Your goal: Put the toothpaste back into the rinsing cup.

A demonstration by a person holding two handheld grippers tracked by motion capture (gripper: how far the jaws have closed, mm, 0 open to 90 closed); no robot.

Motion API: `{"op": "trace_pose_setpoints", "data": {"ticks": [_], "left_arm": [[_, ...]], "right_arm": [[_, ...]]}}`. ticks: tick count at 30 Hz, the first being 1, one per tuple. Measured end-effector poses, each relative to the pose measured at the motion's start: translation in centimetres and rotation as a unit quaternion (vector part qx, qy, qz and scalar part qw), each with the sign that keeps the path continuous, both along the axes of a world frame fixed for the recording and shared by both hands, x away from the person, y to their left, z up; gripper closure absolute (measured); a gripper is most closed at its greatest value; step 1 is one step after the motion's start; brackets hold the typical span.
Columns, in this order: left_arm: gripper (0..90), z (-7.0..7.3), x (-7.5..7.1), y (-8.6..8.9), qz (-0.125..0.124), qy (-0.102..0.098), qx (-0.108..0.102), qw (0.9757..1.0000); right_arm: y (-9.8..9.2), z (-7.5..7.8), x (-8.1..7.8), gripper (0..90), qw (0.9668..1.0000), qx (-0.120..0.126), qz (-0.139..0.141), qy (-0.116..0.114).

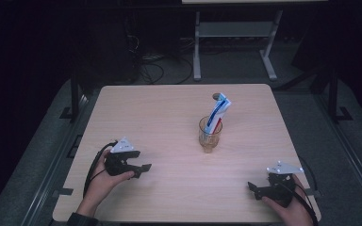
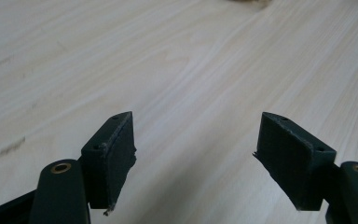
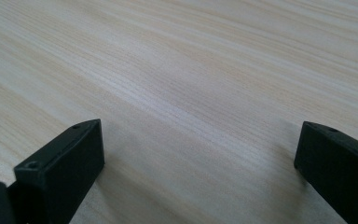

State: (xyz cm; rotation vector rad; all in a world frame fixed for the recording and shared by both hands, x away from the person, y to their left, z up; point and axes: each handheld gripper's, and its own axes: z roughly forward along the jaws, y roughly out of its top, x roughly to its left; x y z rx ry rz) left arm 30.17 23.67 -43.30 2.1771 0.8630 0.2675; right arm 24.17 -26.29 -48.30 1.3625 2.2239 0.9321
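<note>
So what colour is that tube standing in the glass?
The tube is white with blue and a little red, best seen in the high view.

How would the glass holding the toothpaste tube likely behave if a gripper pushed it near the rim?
The glass looks tall and narrow, so it may tip rather than slide. The toothpaste tube leans out above the rim, probably making it top-heavy. Being clear glass, it is likely slippery and breakable.

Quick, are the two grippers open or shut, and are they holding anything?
Left gripper: open, holding nothing, over bare table.
Right gripper: open, holding nothing.
</note>
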Motion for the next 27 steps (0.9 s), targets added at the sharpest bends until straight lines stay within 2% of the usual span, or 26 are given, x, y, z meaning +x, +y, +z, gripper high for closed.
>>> {"op": "trace_pose_setpoints", "data": {"ticks": [7, 16, 20, 27], "left_arm": [[27.4, -1.2, -1.3, 1.3, 0.011, 0.011, 0.014, 0.9998], [26.5, -2.9, -2.4, 2.6, 0.022, 0.029, 0.036, 0.9987], [26.2, -3.0, -2.5, 2.8, 0.026, 0.027, 0.034, 0.9987], [20.7, -3.5, -2.9, 3.0, 0.021, 0.004, 0.029, 0.9994]], "right_arm": [[0.0, 0.0, 0.0, 0.9, 1.0000, 0.000, 0.000, 0.000], [0.0, 0.0, 0.0, 0.9, 1.0000, 0.000, 0.000, 0.000], [0.0, 0.0, 0.0, 0.9, 1.0000, 0.000, 0.000, 0.000], [0.0, 0.0, 0.0, 0.9, 1.0000, 0.000, 0.000, 0.000]]}}
